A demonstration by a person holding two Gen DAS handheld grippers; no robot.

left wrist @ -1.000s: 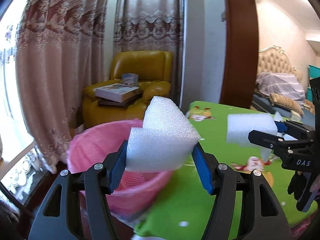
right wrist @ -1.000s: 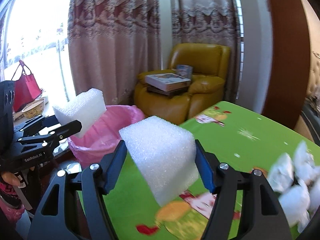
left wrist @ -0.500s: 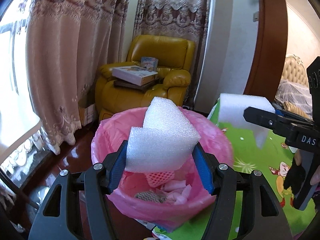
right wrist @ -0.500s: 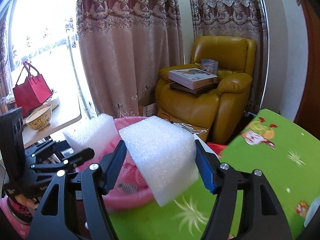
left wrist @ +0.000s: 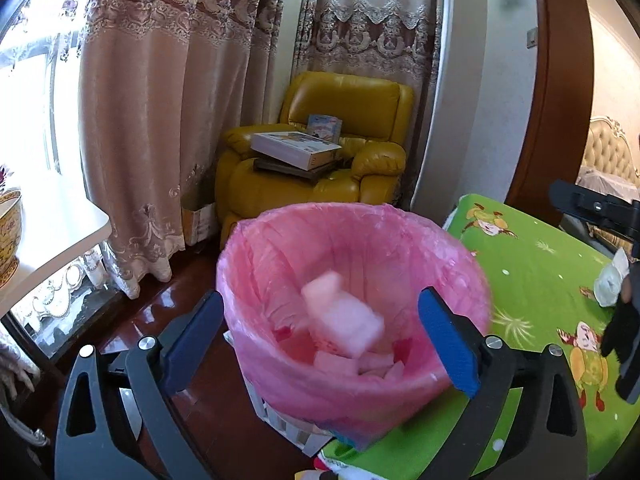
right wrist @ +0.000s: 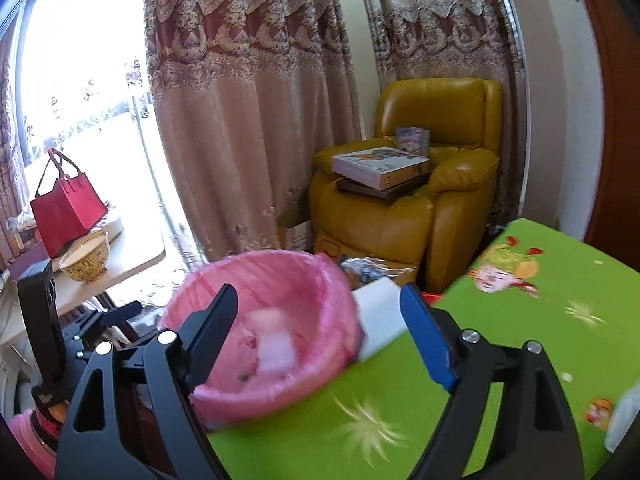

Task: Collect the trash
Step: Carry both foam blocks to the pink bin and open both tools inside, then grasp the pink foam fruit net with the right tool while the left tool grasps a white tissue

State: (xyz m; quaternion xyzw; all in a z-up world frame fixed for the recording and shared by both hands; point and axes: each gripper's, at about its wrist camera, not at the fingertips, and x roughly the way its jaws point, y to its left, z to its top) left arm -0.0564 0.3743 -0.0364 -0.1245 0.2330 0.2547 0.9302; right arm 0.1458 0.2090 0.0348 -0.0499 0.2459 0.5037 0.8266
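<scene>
Green cloth with cartoon figures covers the table (left wrist: 532, 264), the largest thing in view, and the bin (left wrist: 280, 240) lined with a pink bag stands on the floor hard against its edge. A yellow armchair (right wrist: 424, 200) behind holds a flat box (right wrist: 380, 166).

Both foam pieces are on their way in or nearly so. In the left wrist view a foam block (left wrist: 340, 316) shows blurred inside the bin, above other pale scraps at the bottom. The left gripper (left wrist: 320, 340) has just been opening and its jaws now stand wide apart with nothing between them, so that piece is released. In the right wrist view the right gripper (right wrist: 316, 340) has also just been opening; its jaws stand apart, and a second foam block (right wrist: 376, 320) lies against the inside of the blue right finger, over the bin's rim and table edge. It looks let go rather than clenched, though whether it will fall into the bin or onto the cloth I cannot tell.

What is left, by my judgement: more white scraps (left wrist: 610, 284) lie on the far side of the table, and those need fetching.

Writing: the box on the chair carries print too small to read, and no lettering on either gripper is legible here.
</scene>
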